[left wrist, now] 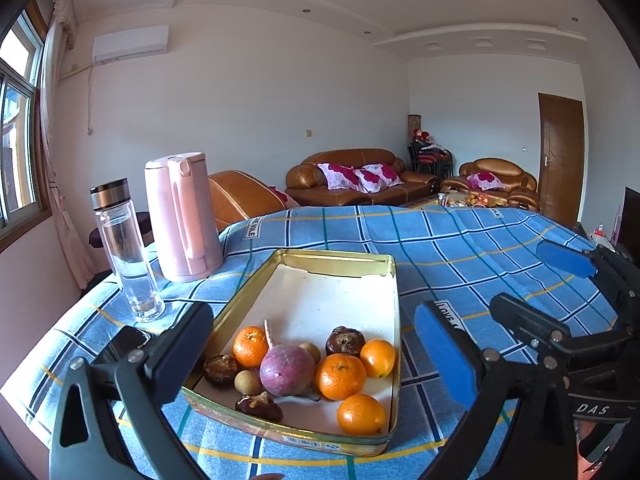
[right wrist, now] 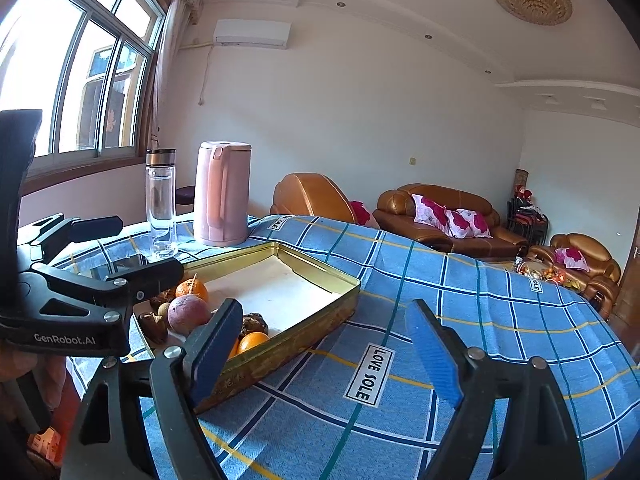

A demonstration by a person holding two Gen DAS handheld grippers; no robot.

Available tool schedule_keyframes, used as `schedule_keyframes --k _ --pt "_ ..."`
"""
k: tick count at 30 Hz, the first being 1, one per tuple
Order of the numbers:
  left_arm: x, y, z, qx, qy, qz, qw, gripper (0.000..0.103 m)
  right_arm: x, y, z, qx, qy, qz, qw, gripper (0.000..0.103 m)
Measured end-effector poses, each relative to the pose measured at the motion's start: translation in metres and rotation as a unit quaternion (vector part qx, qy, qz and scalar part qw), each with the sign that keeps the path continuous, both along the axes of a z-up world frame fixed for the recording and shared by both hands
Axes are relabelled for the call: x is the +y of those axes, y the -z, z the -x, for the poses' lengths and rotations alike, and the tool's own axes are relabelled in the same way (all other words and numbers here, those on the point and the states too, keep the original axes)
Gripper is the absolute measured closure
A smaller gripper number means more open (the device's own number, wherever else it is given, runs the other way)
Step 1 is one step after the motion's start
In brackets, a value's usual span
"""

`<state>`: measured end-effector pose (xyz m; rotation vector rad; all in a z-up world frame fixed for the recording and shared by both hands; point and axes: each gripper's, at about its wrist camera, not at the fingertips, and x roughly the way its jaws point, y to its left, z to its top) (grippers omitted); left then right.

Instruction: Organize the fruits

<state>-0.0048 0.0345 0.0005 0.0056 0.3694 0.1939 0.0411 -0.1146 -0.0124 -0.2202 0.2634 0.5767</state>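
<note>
A gold tin point(left wrist: 394, 320) with a white floor sits on the blue plaid tablecloth point(left wrist: 460, 248). At its near end lie several oranges point(left wrist: 340, 376), a purple-red round root point(left wrist: 287, 372), dark brown fruits point(left wrist: 345, 340) and small tan longans point(left wrist: 248, 382). My left gripper point(left wrist: 312, 320) stands open, its fingers straddling the tin's near end, with nothing pinched. My right gripper point(right wrist: 324, 344) is open over bare cloth just right of the tin point(right wrist: 320, 268), holding nothing. Each gripper shows in the other's view: the right gripper point(left wrist: 536, 284) and the left gripper point(right wrist: 140, 248).
A pink kettle point(left wrist: 182, 216) and a glass water bottle point(left wrist: 128, 256) stand at the table's far left. A dark phone point(left wrist: 126, 340) lies near the bottle. Brown sofas point(left wrist: 360, 176) stand beyond the table. Blue cloth stretches right of the tin.
</note>
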Motion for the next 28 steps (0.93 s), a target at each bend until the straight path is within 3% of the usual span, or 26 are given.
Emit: schedule_keyframes --k 15,17,21,28 --pt "-0.0007 0.0003 -0.0051 0.008 -0.007 0.005 0.9999 0.0 -0.0049 -0.0005 0.0006 -0.002 0.004 0.002 1.0 0.018" --pt "-0.0005 0.0 -0.0052 0.009 0.009 0.012 0.9998 0.0 -0.0056 0.0 0.0005 -0.002 0.004 0.003 1.0 0.017" --pt "-0.0067 -0.0011 -0.0039 0.002 0.005 -0.01 0.9999 0.0 -0.007 0.0003 0.0 -0.003 0.006 0.004 1.0 0.017" --pt "-0.006 0.0003 -0.0052 0.009 -0.001 -0.006 0.9999 0.0 -0.0106 0.0022 -0.0021 0.001 0.01 0.004 1.0 0.017"
